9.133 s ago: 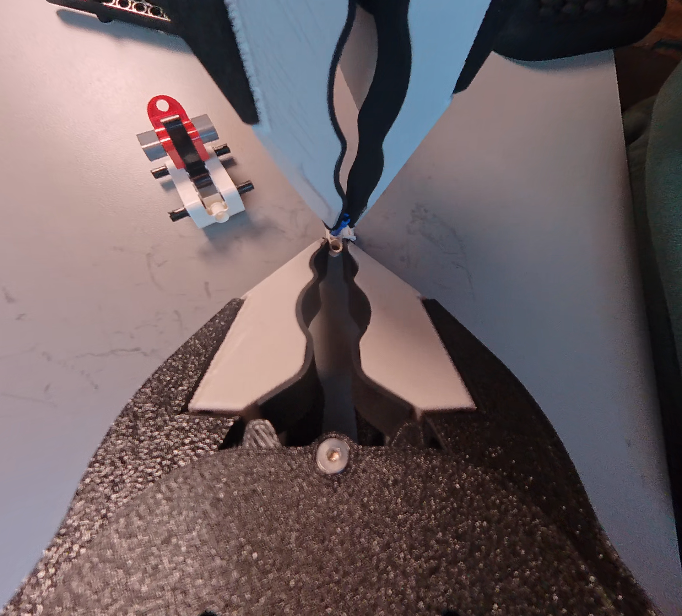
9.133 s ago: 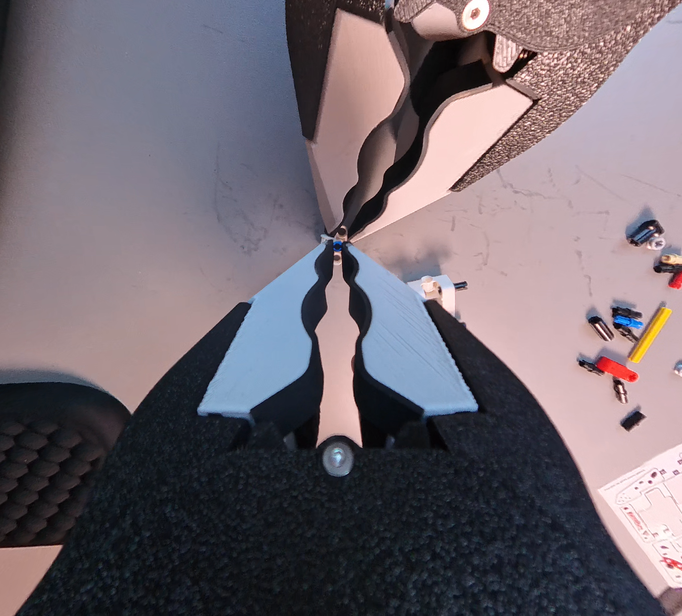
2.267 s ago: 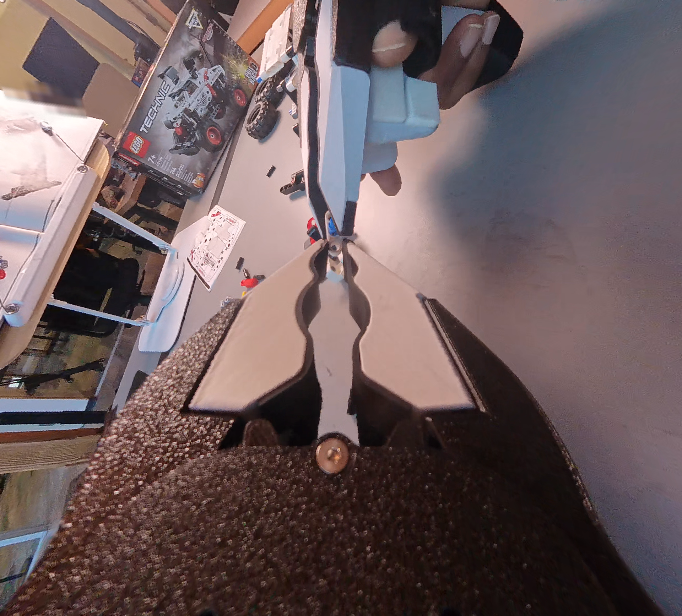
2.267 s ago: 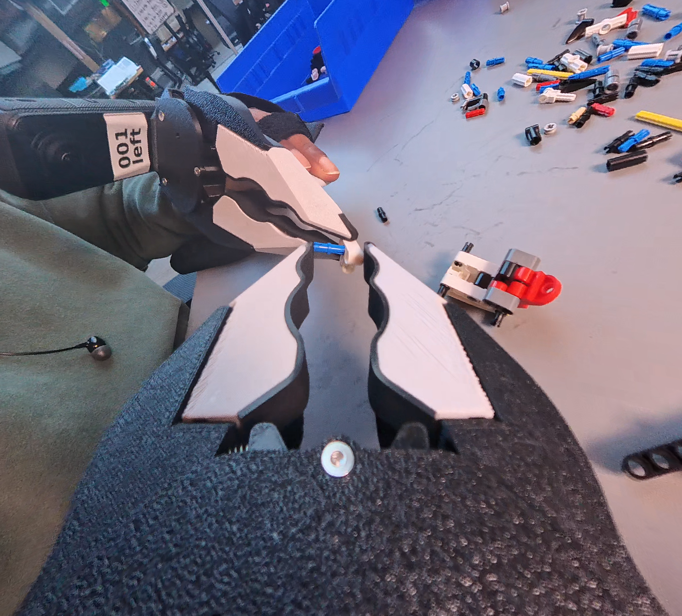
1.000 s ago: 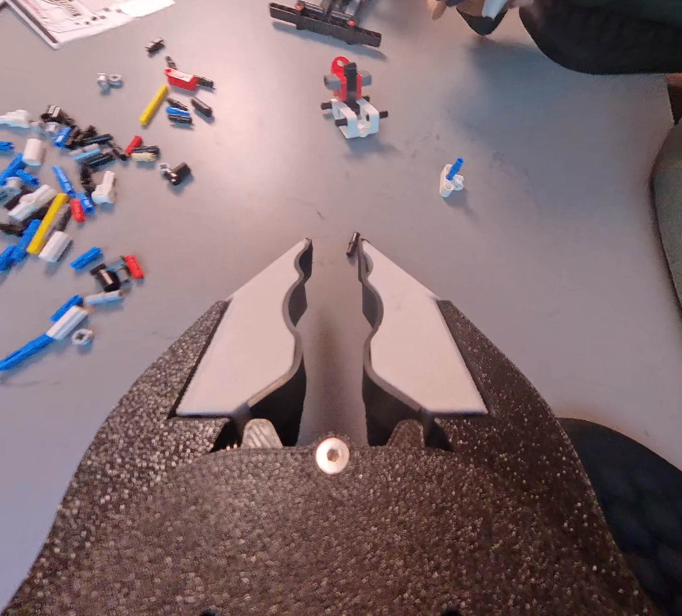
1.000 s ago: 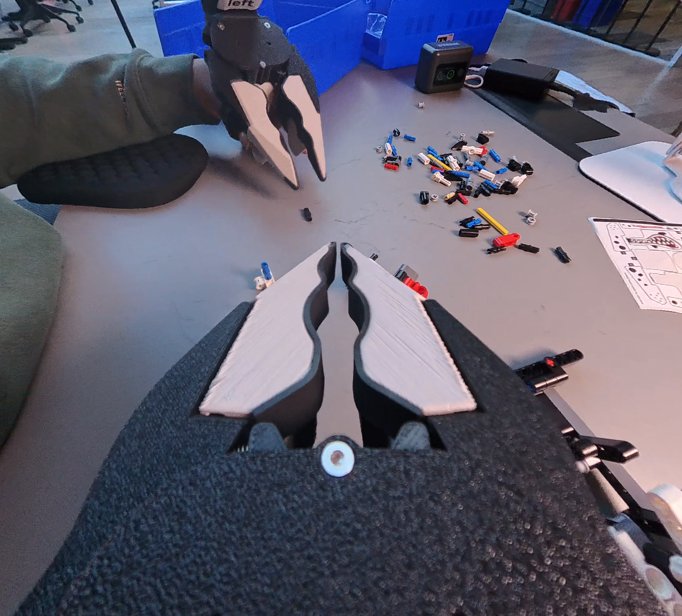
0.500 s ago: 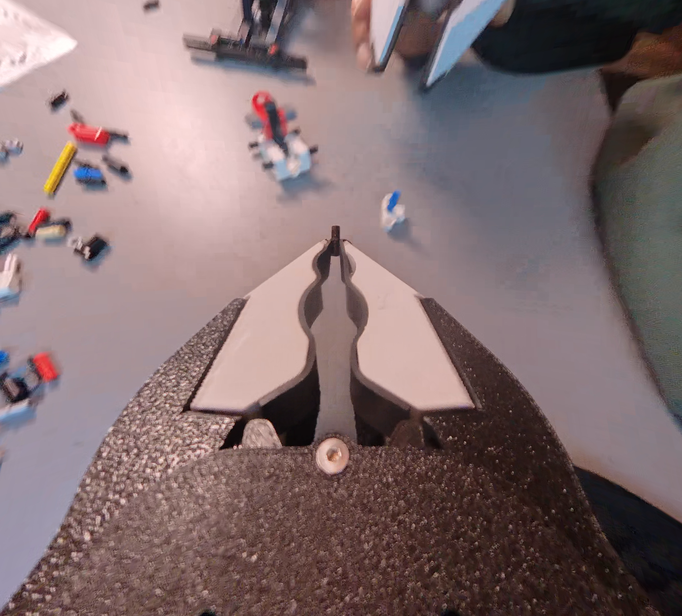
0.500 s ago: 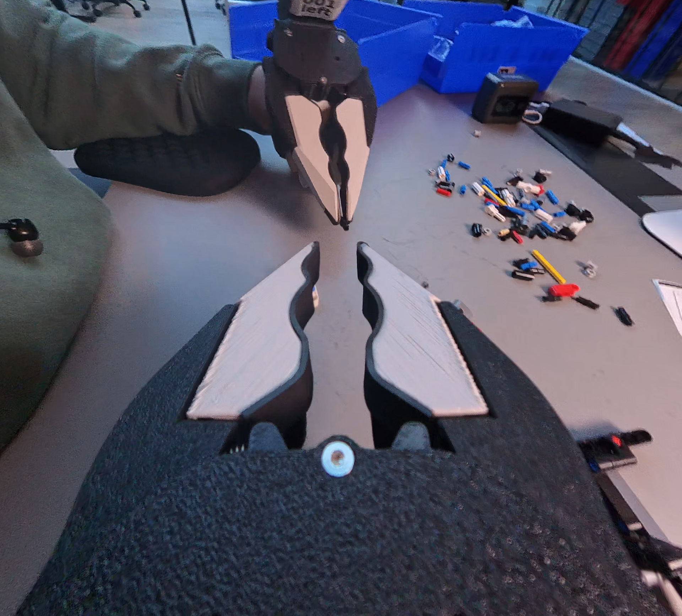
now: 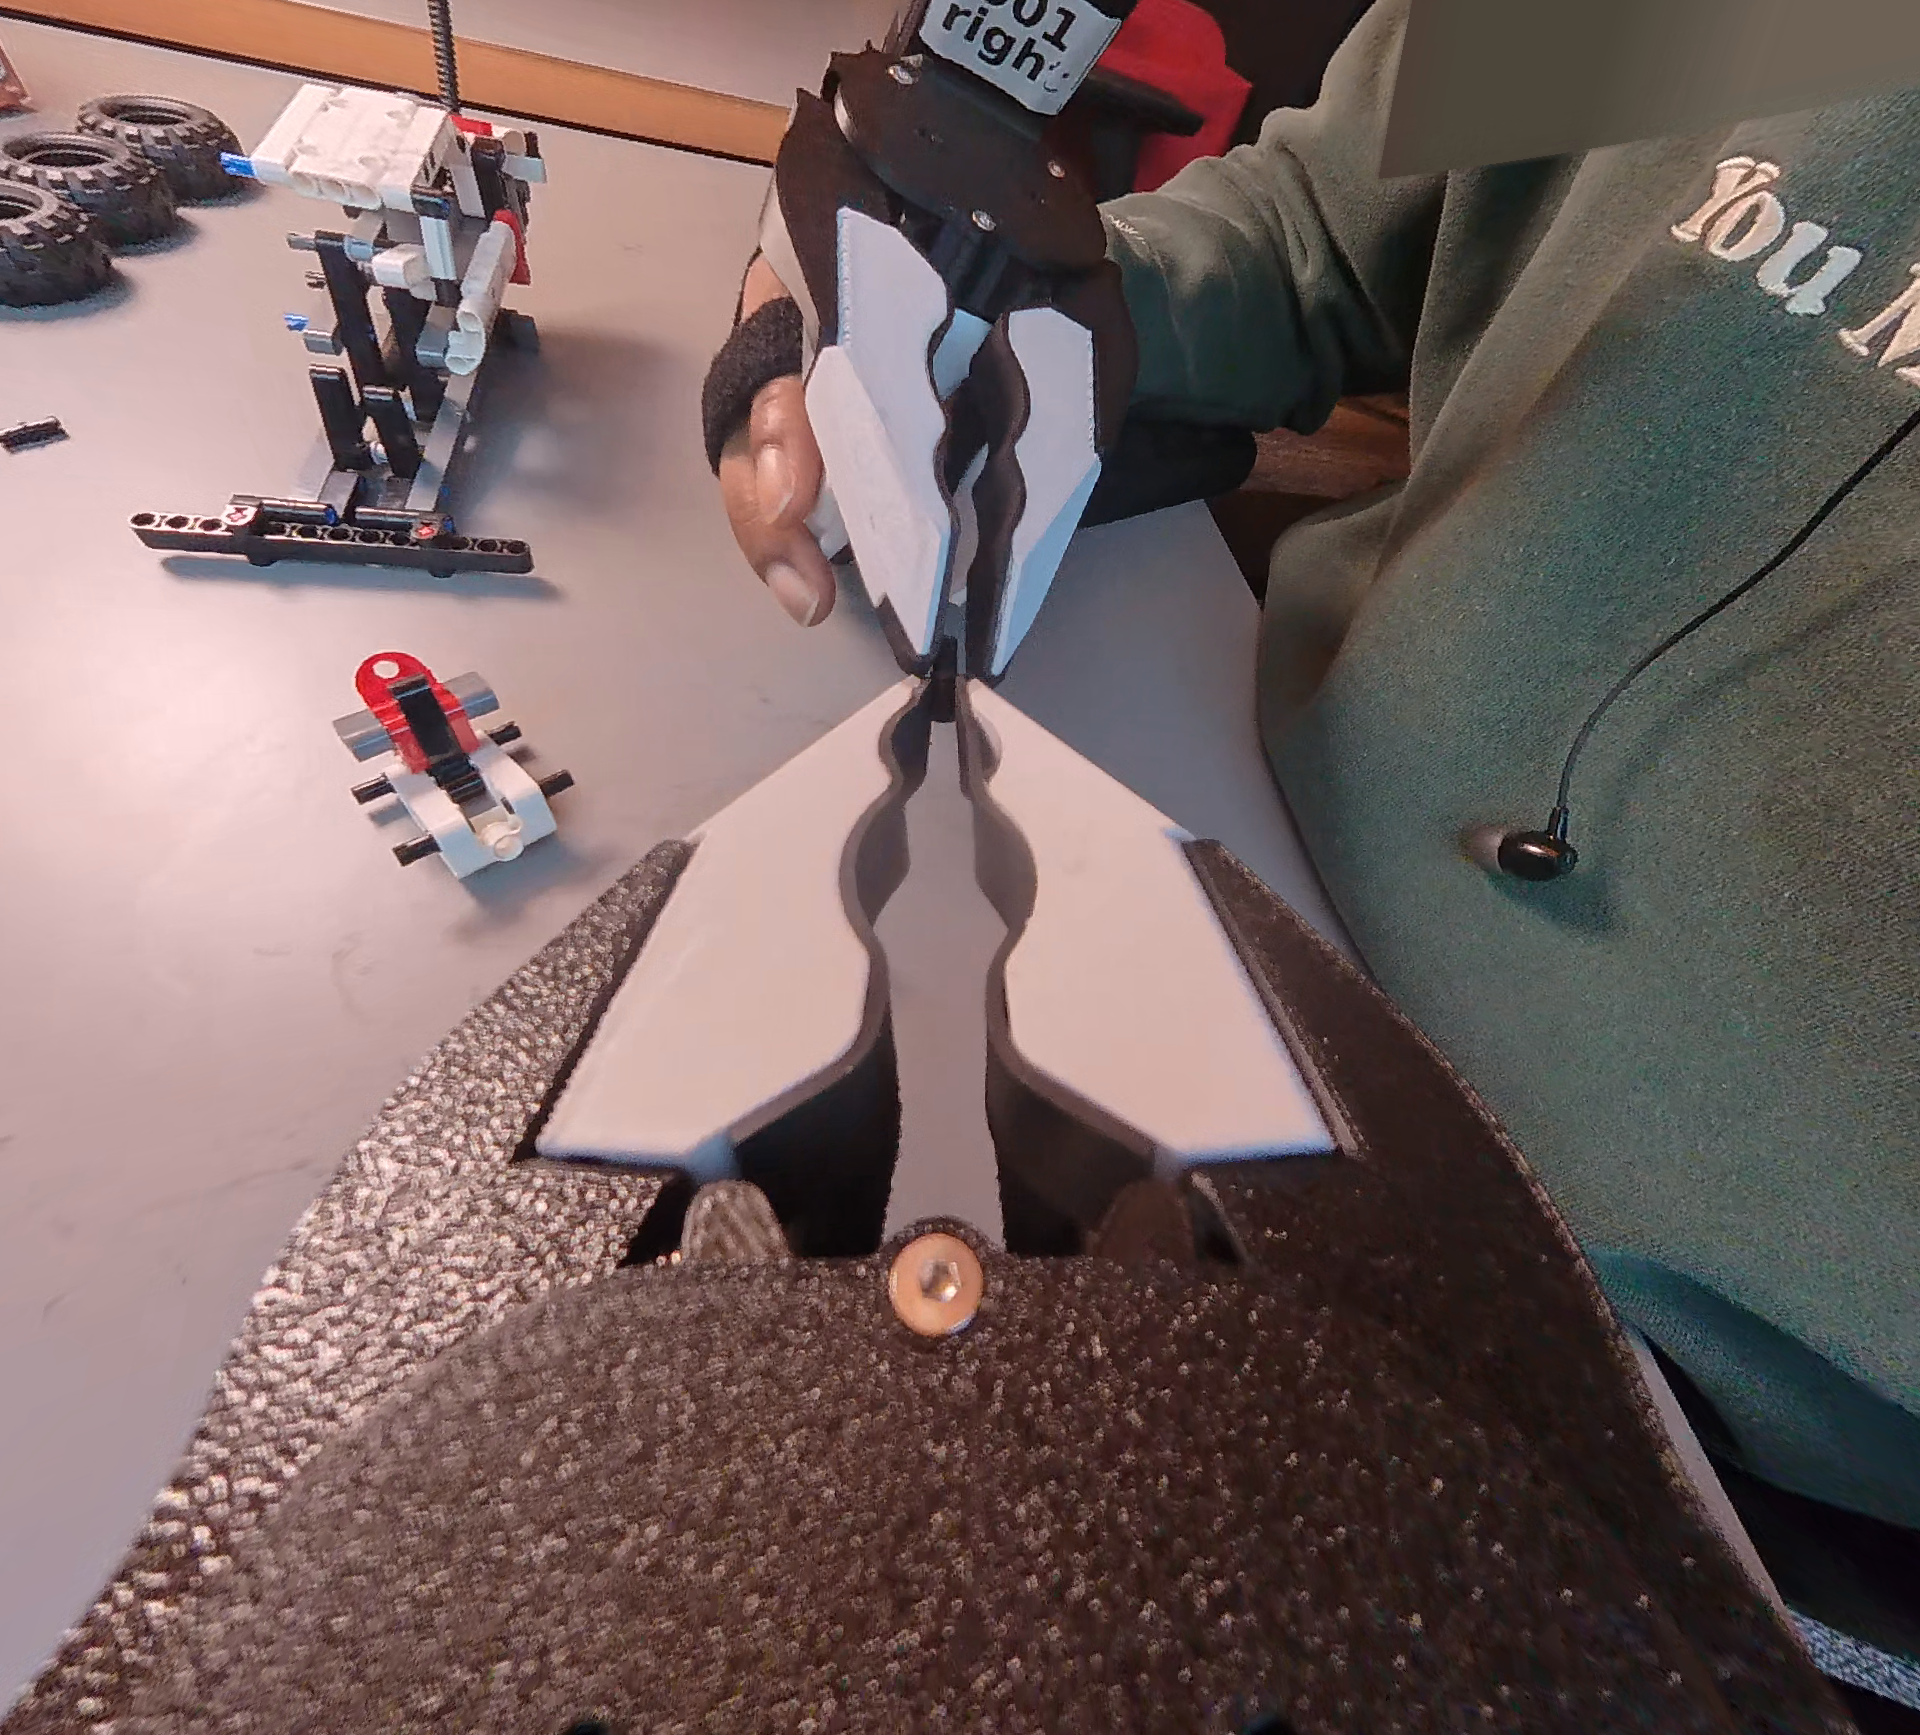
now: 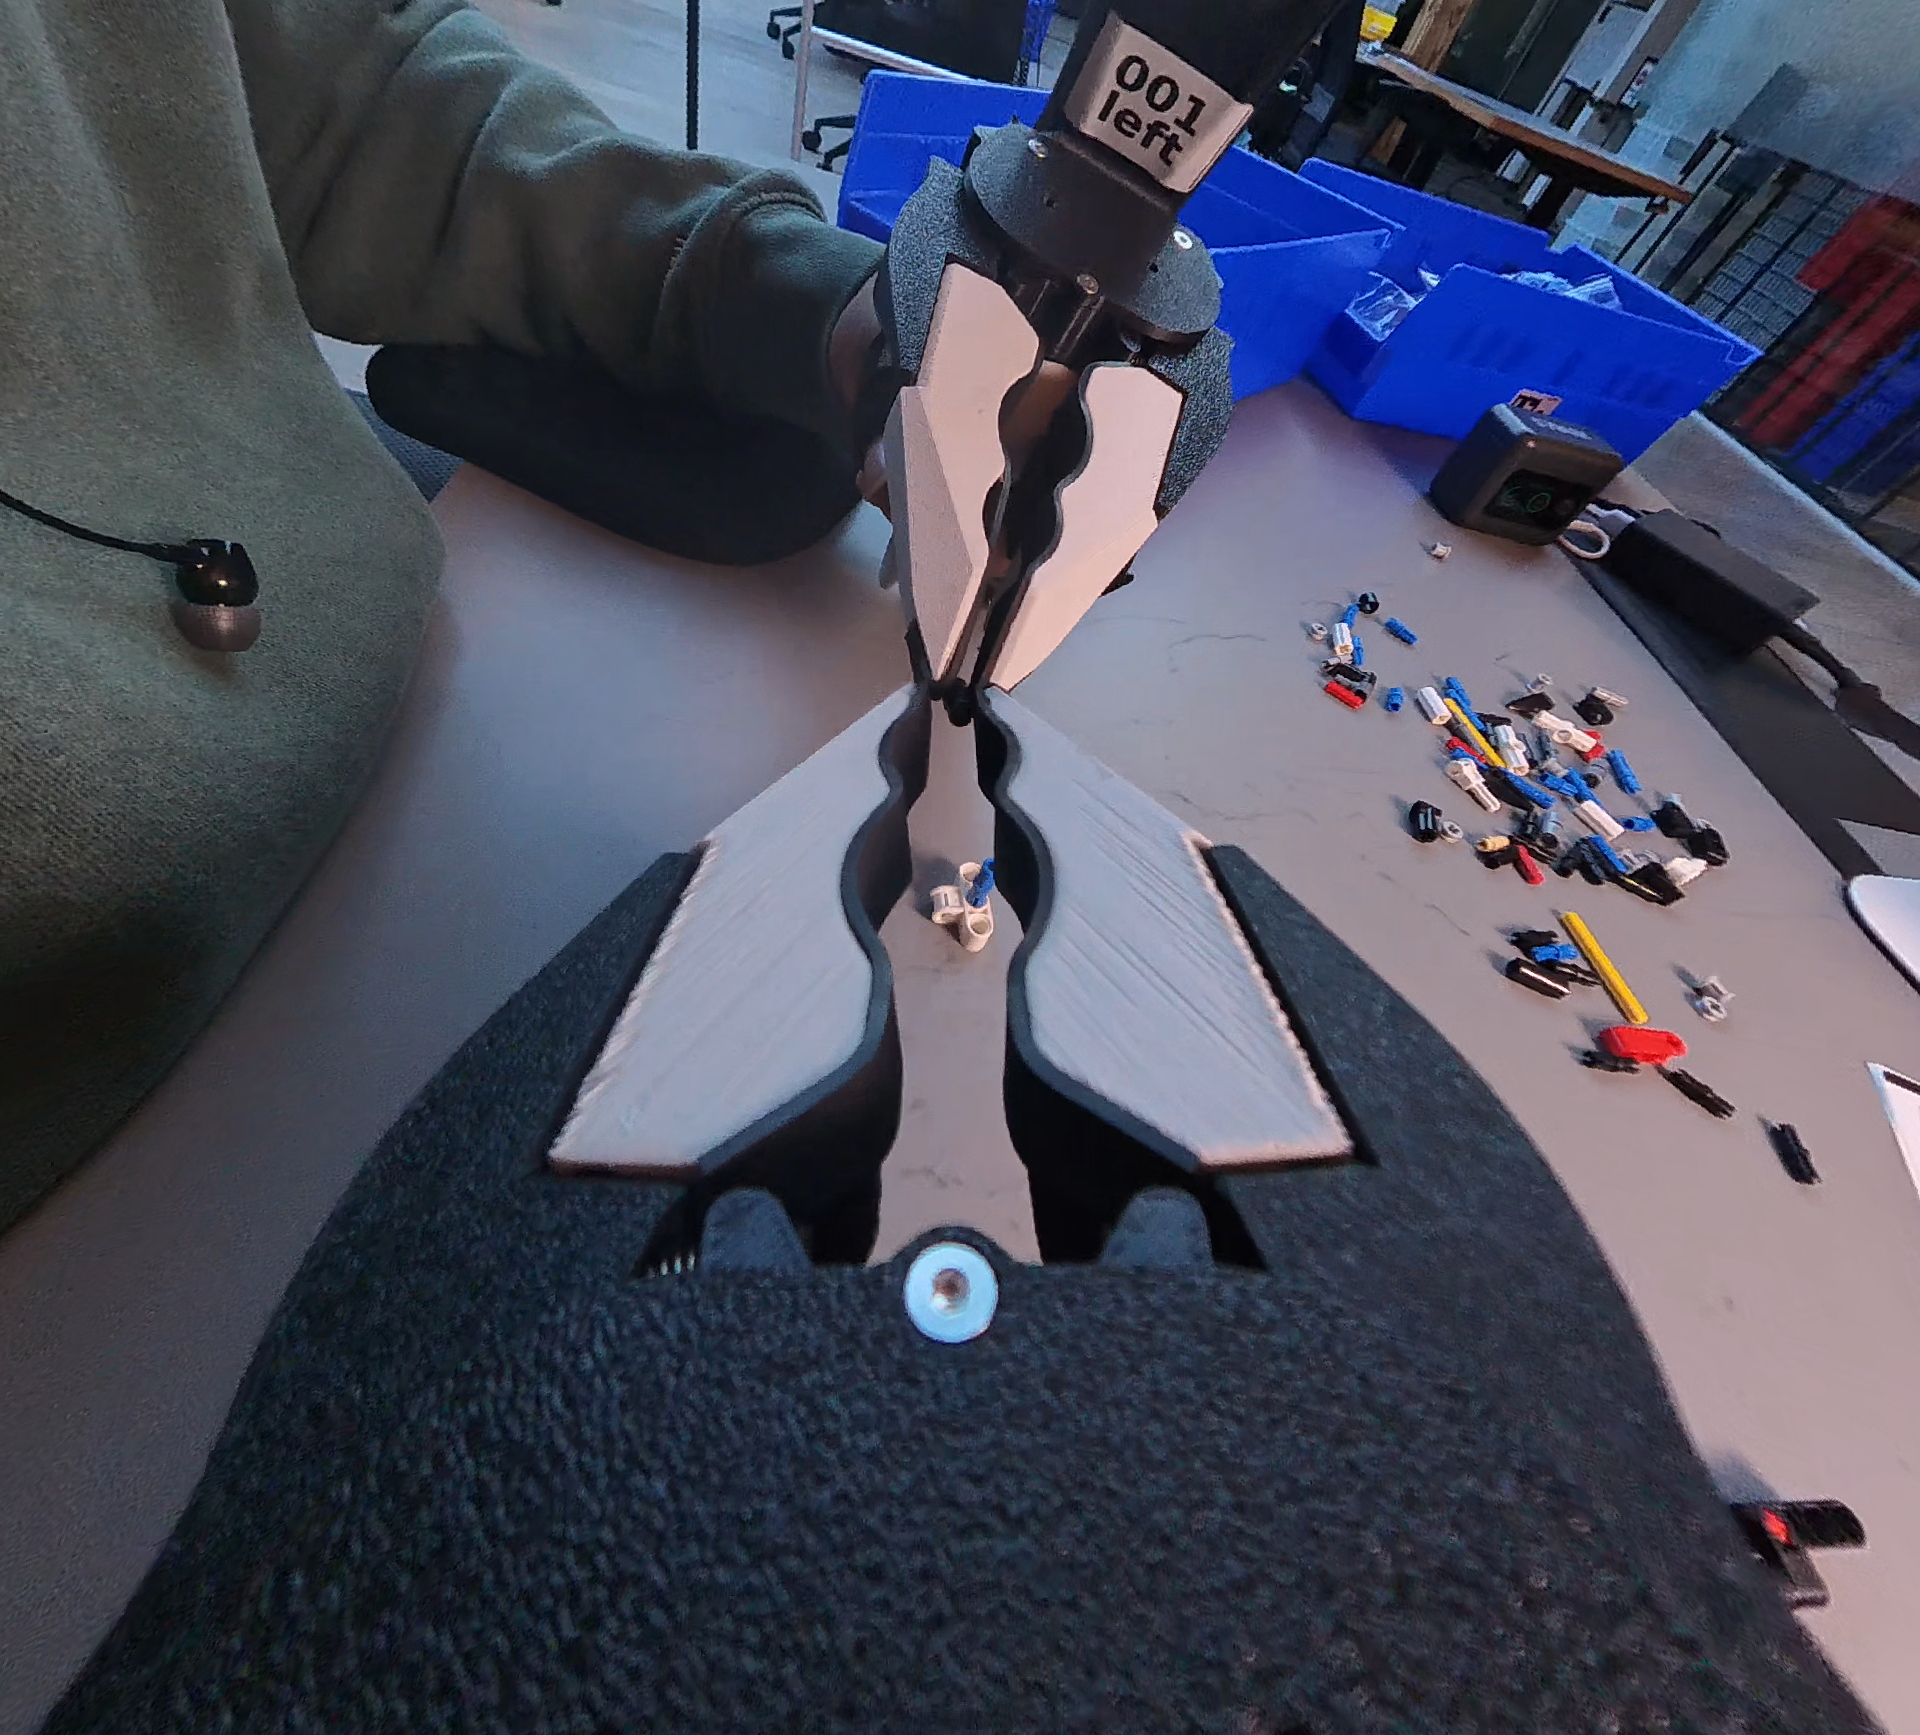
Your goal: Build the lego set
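Observation:
My left gripper (image 9: 940, 698) is shut on a small black pin (image 9: 943, 677) and holds it above the grey table (image 9: 208, 1010). My right gripper (image 10: 951, 703) meets it tip to tip from the other side, its jaws closed to a narrow gap on the same black pin (image 10: 954, 711). The right gripper also shows in the left wrist view (image 9: 948, 659), and the left gripper in the right wrist view (image 10: 951, 683). A white connector with a blue pin (image 10: 966, 906) lies on the table below. A small red, white and grey sub-assembly (image 9: 447, 771) lies to the left.
A larger black and white chassis build (image 9: 405, 314) stands at the back left, with black tyres (image 9: 73, 199) beside it. A heap of loose pieces (image 10: 1538, 781) lies to the right. Blue bins (image 10: 1507, 335), a black device (image 10: 1527, 480) and a black wrist pad (image 10: 623, 459) sit farther off. The grippers are tip to tip, or close to it.
Both grippers have lifted and come together tip to tip. The right gripper, open half a second ago, has closed on the black pin that the left gripper holds.

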Demonstrator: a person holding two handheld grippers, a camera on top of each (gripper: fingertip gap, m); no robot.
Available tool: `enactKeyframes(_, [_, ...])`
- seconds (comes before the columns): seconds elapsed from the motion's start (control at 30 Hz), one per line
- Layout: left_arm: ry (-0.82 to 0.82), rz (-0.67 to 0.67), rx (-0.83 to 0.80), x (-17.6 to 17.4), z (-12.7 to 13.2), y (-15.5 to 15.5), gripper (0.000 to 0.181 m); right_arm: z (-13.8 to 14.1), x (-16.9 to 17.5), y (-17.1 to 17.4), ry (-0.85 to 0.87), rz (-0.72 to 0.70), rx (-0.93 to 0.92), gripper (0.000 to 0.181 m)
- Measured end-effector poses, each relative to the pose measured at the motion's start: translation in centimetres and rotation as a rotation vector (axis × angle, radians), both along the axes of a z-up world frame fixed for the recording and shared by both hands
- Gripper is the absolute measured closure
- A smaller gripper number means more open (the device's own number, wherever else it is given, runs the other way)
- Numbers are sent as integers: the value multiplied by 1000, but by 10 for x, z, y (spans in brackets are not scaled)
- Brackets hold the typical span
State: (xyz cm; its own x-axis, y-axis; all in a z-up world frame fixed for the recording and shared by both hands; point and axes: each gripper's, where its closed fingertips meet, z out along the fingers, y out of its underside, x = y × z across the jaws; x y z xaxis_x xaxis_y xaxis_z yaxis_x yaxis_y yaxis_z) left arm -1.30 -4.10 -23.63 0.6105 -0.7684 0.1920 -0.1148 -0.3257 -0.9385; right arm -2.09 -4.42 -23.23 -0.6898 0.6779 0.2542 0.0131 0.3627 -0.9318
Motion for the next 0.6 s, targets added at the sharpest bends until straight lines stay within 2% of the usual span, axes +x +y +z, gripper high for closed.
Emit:
enactKeyframes(0.17, [-53, -28, -20, 2, 2, -2, 177, 2, 2, -2, 30, 14, 13, 175])
enactKeyframes(0.5, [-282, -144, -126, 10, 20, -13, 177, 17, 10, -12, 98, 69, 30, 177])
enactKeyframes(0.6, [-297, -127, -120, 8, 23, -11, 177, 18, 9, -8, 57, 60, 12, 177])
